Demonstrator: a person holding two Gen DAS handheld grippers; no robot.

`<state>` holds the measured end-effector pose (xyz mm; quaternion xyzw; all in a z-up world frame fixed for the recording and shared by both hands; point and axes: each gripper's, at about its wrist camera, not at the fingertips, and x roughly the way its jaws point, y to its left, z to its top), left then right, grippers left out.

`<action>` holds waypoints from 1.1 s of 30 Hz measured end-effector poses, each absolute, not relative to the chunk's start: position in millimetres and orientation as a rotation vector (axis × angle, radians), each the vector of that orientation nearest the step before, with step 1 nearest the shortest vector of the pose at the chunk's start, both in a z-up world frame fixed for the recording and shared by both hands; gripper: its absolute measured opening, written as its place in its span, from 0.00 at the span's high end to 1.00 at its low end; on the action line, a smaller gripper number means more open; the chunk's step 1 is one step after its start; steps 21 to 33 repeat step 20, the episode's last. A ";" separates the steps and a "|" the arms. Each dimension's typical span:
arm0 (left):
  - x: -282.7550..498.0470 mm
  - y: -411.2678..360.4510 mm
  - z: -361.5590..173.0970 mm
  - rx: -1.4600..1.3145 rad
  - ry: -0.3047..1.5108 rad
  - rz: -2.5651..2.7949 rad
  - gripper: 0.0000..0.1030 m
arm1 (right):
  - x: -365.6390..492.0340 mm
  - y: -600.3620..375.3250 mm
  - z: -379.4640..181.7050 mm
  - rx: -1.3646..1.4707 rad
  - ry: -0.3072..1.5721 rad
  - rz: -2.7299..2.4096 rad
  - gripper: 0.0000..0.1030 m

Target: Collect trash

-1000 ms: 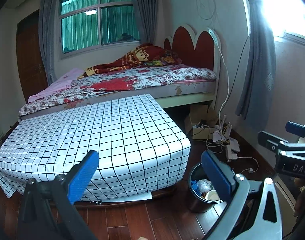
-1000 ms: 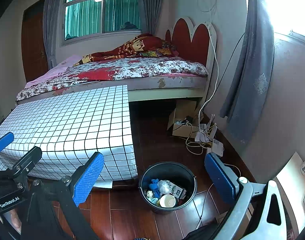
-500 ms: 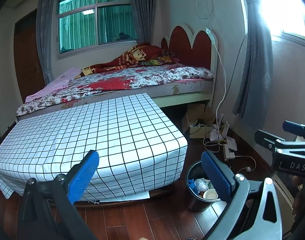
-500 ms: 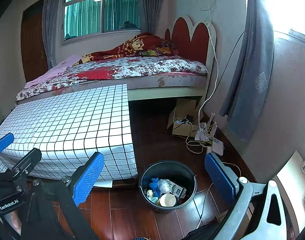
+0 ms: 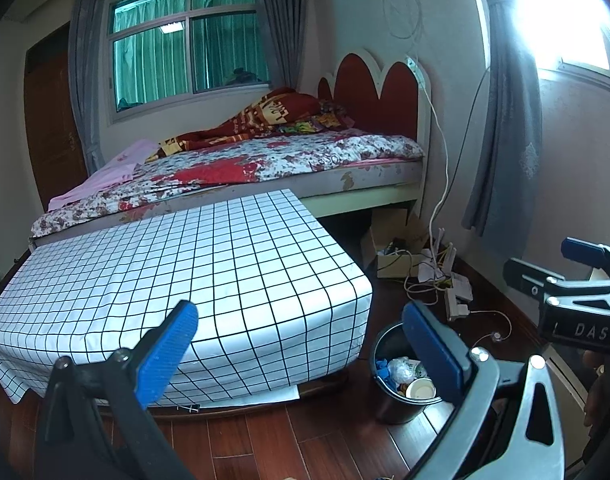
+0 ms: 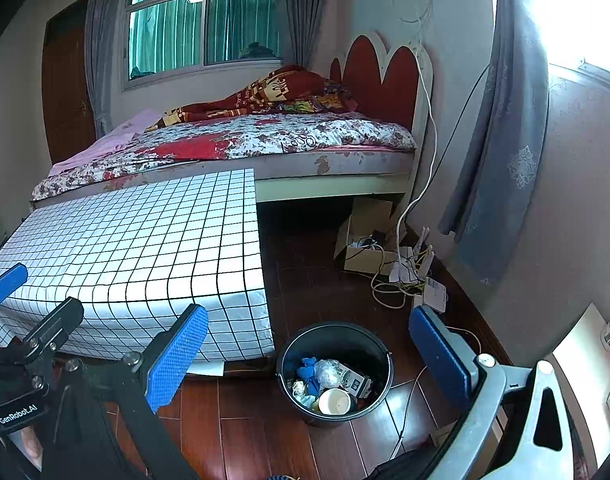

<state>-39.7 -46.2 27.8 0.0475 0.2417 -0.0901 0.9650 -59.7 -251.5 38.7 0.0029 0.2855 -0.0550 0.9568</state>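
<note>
Nearest us, our left gripper [image 5: 301,352] and right gripper [image 6: 307,354] both hang with blue pads spread wide, nothing between them. Beneath lies reddish wooden floor [image 6: 261,432]. On it stands a black bin [image 6: 379,350], just beside the corner of a low table draped in a white grid-patterned cloth [image 6: 153,240]; inside we see a paper cup [image 6: 335,401], a small carton and what may be crumpled blue wrappers. Beyond, a cardboard box [image 6: 365,256] and tangled cables sit near the wall. Farther back stands a floral-covered bed [image 6: 241,140] with a red headboard, then grey curtains and a window [image 6: 203,16].
</note>
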 end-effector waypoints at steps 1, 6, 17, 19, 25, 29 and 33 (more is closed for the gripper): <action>-39.7 -46.5 27.8 0.098 0.488 -0.182 0.00 | -59.7 -251.6 39.0 0.006 0.579 -0.112 0.01; -40.8 -45.9 29.6 0.098 0.475 -0.185 0.00 | -60.2 -251.9 39.1 0.005 0.576 -0.116 0.01; -40.6 -48.0 28.7 0.107 0.472 -0.236 0.00 | -61.2 -249.3 38.8 0.005 0.578 -0.121 0.01; -40.3 -48.2 27.9 0.102 0.480 -0.243 0.00 | -60.4 -249.1 38.4 0.007 0.581 -0.120 0.01; -39.9 -48.0 27.0 0.098 0.490 -0.251 0.00 | -60.2 -249.7 38.8 0.007 0.581 -0.120 0.01; -39.9 -48.0 27.0 0.098 0.490 -0.251 0.00 | -60.2 -249.7 38.8 0.007 0.581 -0.120 0.01; -39.9 -48.0 27.0 0.098 0.490 -0.251 0.00 | -60.2 -249.7 38.8 0.007 0.581 -0.120 0.01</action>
